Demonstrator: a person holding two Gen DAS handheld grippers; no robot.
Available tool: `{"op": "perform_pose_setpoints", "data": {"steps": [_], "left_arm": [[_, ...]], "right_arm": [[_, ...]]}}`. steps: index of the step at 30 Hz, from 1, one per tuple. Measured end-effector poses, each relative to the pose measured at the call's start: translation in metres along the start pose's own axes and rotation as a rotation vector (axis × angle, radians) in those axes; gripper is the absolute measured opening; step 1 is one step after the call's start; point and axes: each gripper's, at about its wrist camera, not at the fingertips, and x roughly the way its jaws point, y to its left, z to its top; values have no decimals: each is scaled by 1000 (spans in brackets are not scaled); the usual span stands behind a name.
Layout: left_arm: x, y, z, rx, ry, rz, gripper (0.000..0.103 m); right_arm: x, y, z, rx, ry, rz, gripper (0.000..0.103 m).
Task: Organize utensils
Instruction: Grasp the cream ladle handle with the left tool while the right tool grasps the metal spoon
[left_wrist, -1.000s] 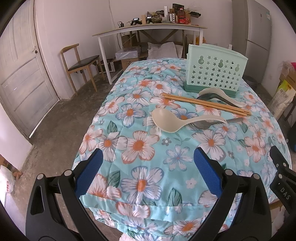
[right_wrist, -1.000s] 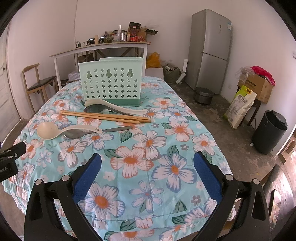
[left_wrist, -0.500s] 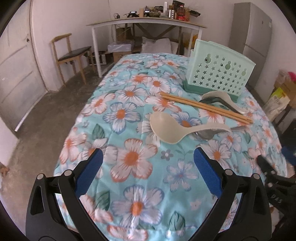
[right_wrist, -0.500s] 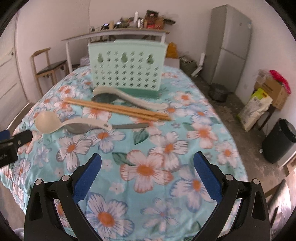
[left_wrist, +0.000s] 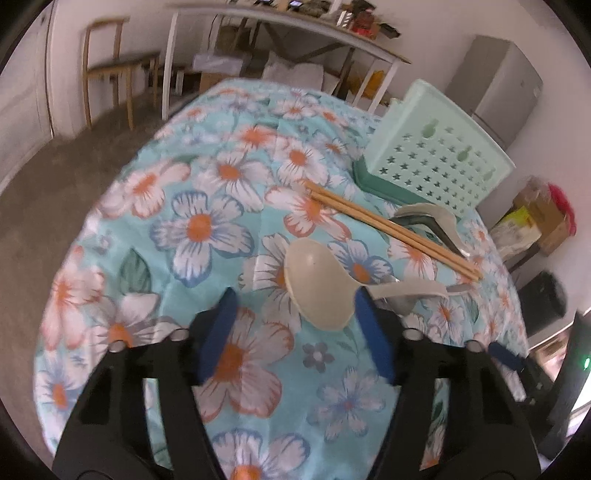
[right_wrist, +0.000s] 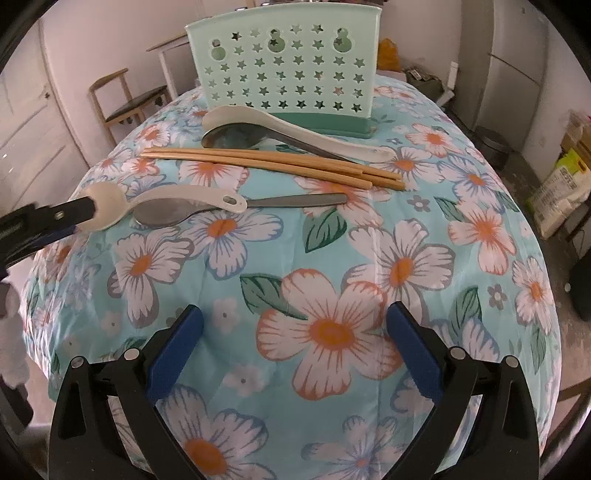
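Note:
A cream plastic spoon (left_wrist: 317, 284) lies on the floral tablecloth (left_wrist: 199, 229), with a metal spoon (right_wrist: 166, 216) under its handle. My left gripper (left_wrist: 295, 306) hovers over the spoon's bowl. Its jaws are closing with the bowl between them; the left pad still stands clear of the bowl. In the right wrist view, one of the left gripper's fingers (right_wrist: 74, 212) reaches over that bowl. Wooden chopsticks (right_wrist: 273, 162) lie behind, then a second cream spoon (right_wrist: 295, 129) on a dark ladle (right_wrist: 236, 136), before the mint green utensil holder (right_wrist: 284, 62). My right gripper (right_wrist: 293, 332) is open over bare cloth.
A wooden chair (left_wrist: 110, 70) and a cluttered white table (left_wrist: 280, 33) stand at the back. To the right are a grey fridge (left_wrist: 498, 81), cardboard boxes (left_wrist: 543, 218) and a black bin (left_wrist: 543, 299). The tablecloth drops off on every side.
Both grippers have come forward and down toward the utensils. The left gripper's jaws have narrowed around the cream spoon's bowl and its view has rolled. The utensils lie as before.

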Motion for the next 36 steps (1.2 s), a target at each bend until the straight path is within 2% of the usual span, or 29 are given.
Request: {"op": "perform_pose_setpoints", "data": {"steps": [3, 10, 15, 19, 23, 28, 31, 32, 36], "left_arm": [[8, 9, 4, -53, 4, -23, 42], [14, 16, 6, -86, 4, -60, 8], [-3, 30, 10, -135, -22, -116, 5], [-27, 46, 18, -172, -79, -134, 5], [-55, 66, 29, -211, -163, -122, 5], [-79, 85, 39, -233, -243, -91, 5], [-83, 95, 40, -247, -265, -72, 5], [-83, 97, 40, -248, -267, -68, 5], [-85, 107, 39, -257, -276, -56, 5]], "right_arm": [[-1, -3, -2, -9, -11, 24, 97], [-3, -5, -3, -18, -24, 32, 97], [-8, 1, 7, -18, -1, 25, 97], [-22, 20, 21, -91, -89, 13, 97], [-29, 58, 35, -252, -182, -19, 93], [-13, 106, 38, -497, -220, -101, 75], [1, 127, 34, -624, -202, -146, 62], [5, 132, 33, -653, -195, -158, 59], [29, 143, 31, -734, -141, -239, 39]]}}
